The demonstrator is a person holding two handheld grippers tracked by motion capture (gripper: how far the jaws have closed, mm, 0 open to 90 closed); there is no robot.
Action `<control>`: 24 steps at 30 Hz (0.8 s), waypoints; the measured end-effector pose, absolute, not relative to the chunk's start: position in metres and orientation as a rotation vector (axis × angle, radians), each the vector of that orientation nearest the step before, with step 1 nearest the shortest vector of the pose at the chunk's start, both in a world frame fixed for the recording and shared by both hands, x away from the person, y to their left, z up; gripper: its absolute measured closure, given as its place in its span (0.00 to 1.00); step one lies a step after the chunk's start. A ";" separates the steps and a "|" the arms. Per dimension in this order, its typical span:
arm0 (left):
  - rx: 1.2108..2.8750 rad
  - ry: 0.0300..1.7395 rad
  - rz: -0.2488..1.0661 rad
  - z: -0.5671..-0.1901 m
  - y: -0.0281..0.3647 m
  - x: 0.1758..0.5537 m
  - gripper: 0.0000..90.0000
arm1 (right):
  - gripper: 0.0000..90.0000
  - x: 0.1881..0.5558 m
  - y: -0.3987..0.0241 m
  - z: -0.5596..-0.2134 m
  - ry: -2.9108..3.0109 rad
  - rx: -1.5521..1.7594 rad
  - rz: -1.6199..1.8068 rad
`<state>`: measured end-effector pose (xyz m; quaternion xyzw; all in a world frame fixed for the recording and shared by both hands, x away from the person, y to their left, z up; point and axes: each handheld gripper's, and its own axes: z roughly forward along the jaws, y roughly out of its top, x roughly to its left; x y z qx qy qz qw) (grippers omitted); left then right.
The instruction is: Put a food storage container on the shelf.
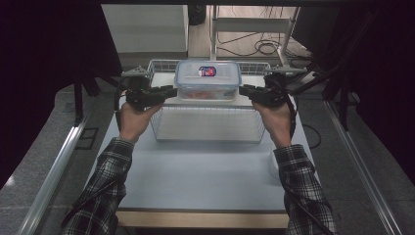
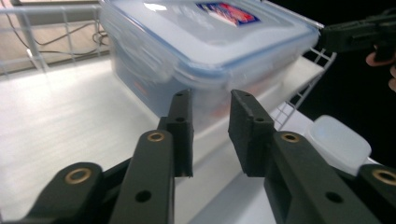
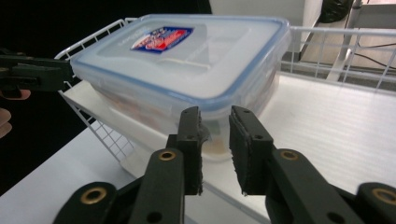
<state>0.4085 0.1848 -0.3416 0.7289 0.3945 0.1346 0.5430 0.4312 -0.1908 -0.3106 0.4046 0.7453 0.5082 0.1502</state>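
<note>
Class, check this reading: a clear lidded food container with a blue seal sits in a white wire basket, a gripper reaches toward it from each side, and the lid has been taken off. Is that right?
Not quite. The lid is on the container, not off; the right gripper view shows it seated along the blue seal. The rest stands: the container sits in the wire basket, with the left gripper and right gripper at its two sides.

— Where were you working there?

— You stood in a lab or test room, not a home. At the top of the frame, loose cables [image 1: 254,46] lay coiled on a bare floor beside a white metal frame [image 1: 254,22].

— What else told you that?

— Dark curtains [image 1: 44,54] closed in the left and right edges, and aluminium rails [image 1: 54,171] ran along both sides of your plain white table [image 1: 195,176].
</note>
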 end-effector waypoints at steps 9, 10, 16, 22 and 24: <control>1.795 0.894 0.357 -0.356 0.181 0.388 0.63 | 0.76 0.418 -0.200 -0.326 2.165 1.128 1.472; 1.800 0.895 0.358 -0.360 0.181 0.384 0.59 | 0.73 0.415 -0.200 -0.328 2.169 1.122 1.473; 1.835 0.895 0.367 -0.372 0.180 0.372 0.40 | 0.59 0.403 -0.201 -0.337 2.197 1.088 1.460; 1.841 0.893 0.360 -0.383 0.180 0.360 0.28 | 0.49 0.393 -0.203 -0.346 2.222 1.062 1.450; 1.843 0.897 0.348 -0.387 0.179 0.356 0.20 | 0.42 0.386 -0.204 -0.354 2.232 1.037 1.426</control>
